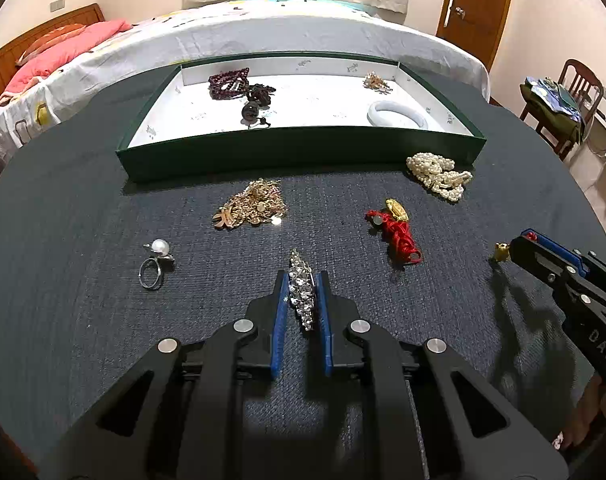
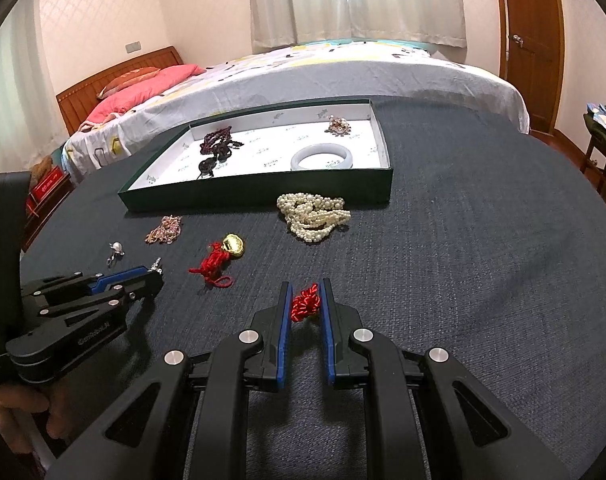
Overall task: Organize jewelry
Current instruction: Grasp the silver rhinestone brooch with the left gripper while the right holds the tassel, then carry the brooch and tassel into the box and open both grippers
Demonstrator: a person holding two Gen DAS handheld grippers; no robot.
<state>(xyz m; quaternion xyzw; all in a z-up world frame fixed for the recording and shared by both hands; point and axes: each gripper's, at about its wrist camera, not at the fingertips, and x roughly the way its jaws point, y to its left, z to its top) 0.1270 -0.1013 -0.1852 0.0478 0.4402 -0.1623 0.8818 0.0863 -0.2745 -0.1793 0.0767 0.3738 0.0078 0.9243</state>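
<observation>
My left gripper [image 1: 301, 280] is shut on a rhinestone bracelet [image 1: 301, 288] low over the dark cloth table [image 1: 83, 208]. My right gripper [image 2: 306, 294] is shut on a red knotted cord charm [image 2: 304, 303]; a small gold piece [image 1: 500, 251] shows at its tip in the left wrist view. On the table lie a gold chain pile [image 1: 251, 205], a pearl ring [image 1: 155, 261], a red cord with a gold ingot [image 1: 397, 227] and a pearl necklace [image 1: 439, 174]. The green tray [image 1: 299, 152] holds dark bead bracelets [image 1: 239, 88], a white bangle [image 1: 397, 114] and a brooch [image 1: 377, 81].
A bed [image 1: 263, 32] with pink pillows stands behind the table. A wooden door [image 1: 477, 4] and a chair with clothes [image 1: 559, 100] are at the right.
</observation>
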